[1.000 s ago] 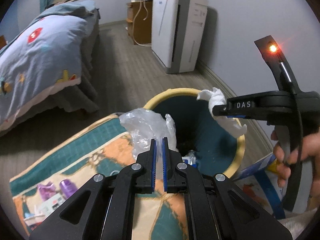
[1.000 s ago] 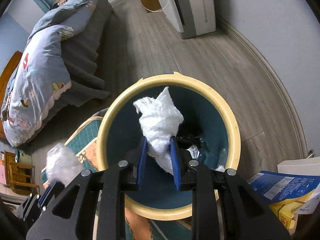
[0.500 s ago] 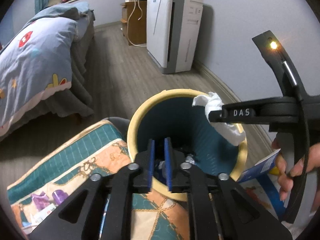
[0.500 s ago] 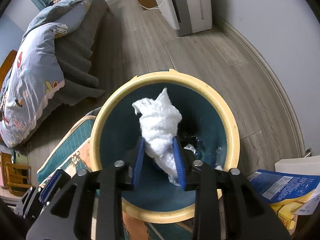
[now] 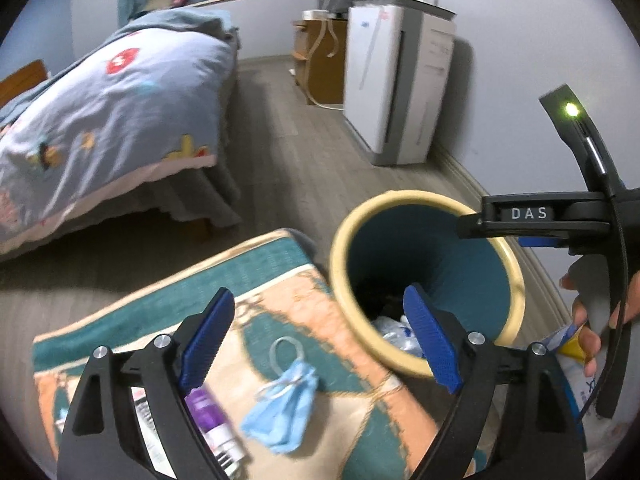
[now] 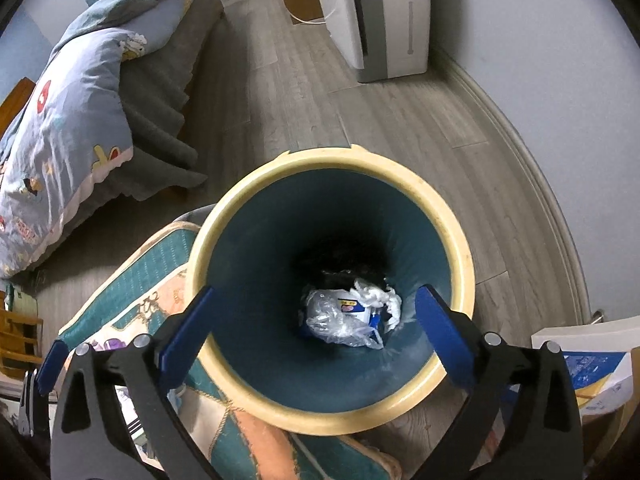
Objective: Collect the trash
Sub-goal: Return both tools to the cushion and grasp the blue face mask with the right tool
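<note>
Hovering over the bin, both sets of jaws spread wide, gripping nothing.

Left gripper hanging above the blue face mask on the mat; right gripper framing crumpled tissue and plastic bag lying at the bottom.

White capital letters reading "DAS" are showing on the black body of the right hand-held gripper, seen side-on from the left wrist view above the bin's rim. Print is also showing on the blue-and-white packet lying inside the bin, on the blue-and-white box at the right edge, and on the purple tube, but all of it is staying too small or blurred to read.
</note>
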`<state>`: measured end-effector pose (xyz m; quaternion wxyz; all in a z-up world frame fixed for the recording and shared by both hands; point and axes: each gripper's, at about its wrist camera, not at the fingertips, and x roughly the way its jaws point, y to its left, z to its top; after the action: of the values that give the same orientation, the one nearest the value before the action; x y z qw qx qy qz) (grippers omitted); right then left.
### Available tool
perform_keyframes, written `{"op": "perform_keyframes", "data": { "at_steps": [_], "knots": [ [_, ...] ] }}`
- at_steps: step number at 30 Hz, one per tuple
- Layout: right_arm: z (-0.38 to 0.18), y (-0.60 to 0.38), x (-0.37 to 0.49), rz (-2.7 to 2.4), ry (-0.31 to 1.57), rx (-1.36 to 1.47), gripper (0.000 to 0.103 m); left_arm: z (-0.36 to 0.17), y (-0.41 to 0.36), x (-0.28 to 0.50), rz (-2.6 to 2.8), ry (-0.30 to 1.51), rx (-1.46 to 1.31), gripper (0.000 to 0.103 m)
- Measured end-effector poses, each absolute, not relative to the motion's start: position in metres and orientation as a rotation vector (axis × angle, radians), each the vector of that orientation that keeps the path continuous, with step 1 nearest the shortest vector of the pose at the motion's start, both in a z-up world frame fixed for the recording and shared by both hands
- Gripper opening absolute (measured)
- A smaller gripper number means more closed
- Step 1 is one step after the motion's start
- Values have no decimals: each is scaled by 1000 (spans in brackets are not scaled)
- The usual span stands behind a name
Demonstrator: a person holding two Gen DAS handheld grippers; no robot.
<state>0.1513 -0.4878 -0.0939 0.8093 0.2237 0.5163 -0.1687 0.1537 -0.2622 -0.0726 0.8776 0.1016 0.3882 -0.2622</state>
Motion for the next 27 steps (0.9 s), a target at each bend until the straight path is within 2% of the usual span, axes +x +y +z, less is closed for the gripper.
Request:
{"op": "perform_keyframes", "data": {
  "at_steps": [5, 8, 16, 20, 23, 27],
  "knots": [
    [-80, -464, 153, -327, 1082, 436, 97, -54, -210, 142, -489, 785, 206, 88],
    [-74, -447, 157, -301, 1074, 402, 97, -45, -177, 135, -457, 771, 225, 96],
    [-64, -387, 165, -193, 1057, 279, 97, -34, -64, 122, -259, 781, 231, 97],
    [-60, -348, 167, -80, 1010, 216, 97, -33, -10, 120, -160, 787, 144, 97],
    [-62, -322, 167, -11, 1000, 160, 97, -35, 13, 115, -128, 767, 125, 97],
    [-80, -293, 168, 64, 1080, 149, 97, -47, 35, 115, -92, 796, 111, 97]
  ]
}}
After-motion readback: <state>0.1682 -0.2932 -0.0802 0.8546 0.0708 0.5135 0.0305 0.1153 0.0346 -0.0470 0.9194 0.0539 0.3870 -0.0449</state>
